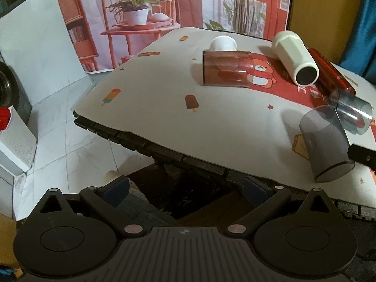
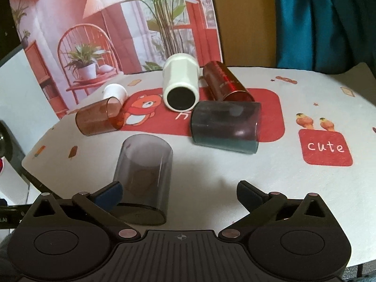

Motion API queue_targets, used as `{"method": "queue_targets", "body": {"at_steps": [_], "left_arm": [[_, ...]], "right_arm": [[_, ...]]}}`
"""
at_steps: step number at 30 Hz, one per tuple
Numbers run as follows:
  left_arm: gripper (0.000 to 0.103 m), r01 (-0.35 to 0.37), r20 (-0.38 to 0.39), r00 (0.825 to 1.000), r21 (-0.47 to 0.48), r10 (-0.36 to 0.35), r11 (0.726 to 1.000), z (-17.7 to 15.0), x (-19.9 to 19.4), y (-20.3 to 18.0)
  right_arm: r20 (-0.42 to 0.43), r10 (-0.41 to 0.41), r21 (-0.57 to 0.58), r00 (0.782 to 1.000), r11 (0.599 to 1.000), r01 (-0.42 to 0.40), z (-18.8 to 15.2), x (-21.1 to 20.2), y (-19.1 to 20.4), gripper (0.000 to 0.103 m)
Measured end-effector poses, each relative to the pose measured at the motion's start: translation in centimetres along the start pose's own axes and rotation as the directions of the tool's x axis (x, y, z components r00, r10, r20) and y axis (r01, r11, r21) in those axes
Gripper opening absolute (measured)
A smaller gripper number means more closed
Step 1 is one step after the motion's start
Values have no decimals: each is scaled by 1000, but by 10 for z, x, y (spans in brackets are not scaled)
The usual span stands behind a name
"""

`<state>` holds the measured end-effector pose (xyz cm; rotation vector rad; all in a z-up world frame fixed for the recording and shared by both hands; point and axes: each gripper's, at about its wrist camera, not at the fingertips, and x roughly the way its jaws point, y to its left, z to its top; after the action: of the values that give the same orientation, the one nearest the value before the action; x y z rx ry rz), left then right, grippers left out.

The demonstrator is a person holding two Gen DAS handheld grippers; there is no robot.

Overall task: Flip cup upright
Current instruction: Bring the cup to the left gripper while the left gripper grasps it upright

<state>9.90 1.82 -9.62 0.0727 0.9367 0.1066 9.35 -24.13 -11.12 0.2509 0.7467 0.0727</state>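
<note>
Overhead, a printed backdrop (image 2: 112, 35) hangs behind the cartoon tablecloth (image 2: 293, 188); beyond the grey cup (image 2: 143, 176) lie brown tumbler (image 2: 98, 118), white bottle (image 2: 181, 87); left gripper (image 1: 185, 188), right gripper (image 2: 179, 193) both spread apart, empty

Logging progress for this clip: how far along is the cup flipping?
Done: nothing visible. All six cups lie on their sides: grey cup, dark cup, brown cup, white cup, red cup, small white cup.
In hand: nothing. The right gripper is open with the grey cup nearest its left finger; the left gripper is open off the table edge.
Left: every flip.
</note>
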Motion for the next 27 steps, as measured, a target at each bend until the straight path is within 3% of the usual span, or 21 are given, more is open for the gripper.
{"method": "queue_targets", "body": {"at_steps": [8,13,18,21,25,27], "left_arm": [[103,6,9,1000,-1,-6,1000,14,-5,-12],[103,91,41,995,35,-92,995,33,-10,-38],[103,257,27,966,35,-258,966,61,-2,-74],[103,264,2,964,72,-265,962,69,9,-101],[101,312,-42,949,28,-311,950,70,26,-114],[96,309,-54,950,44,-306,950,72,34,-122]], "right_arm": [[107,-118,-28,987,992,122,2,-4,-16,103],[114,-140,4,984,990,140,0,-3,-29,103],[115,-148,41,982,989,144,-2,-6,-38,103],[119,-164,56,979,986,158,-3,-8,-43,103],[101,-195,80,976,979,187,-5,-7,-52,103],[91,-204,106,975,975,195,-6,-5,-57,103]]}}
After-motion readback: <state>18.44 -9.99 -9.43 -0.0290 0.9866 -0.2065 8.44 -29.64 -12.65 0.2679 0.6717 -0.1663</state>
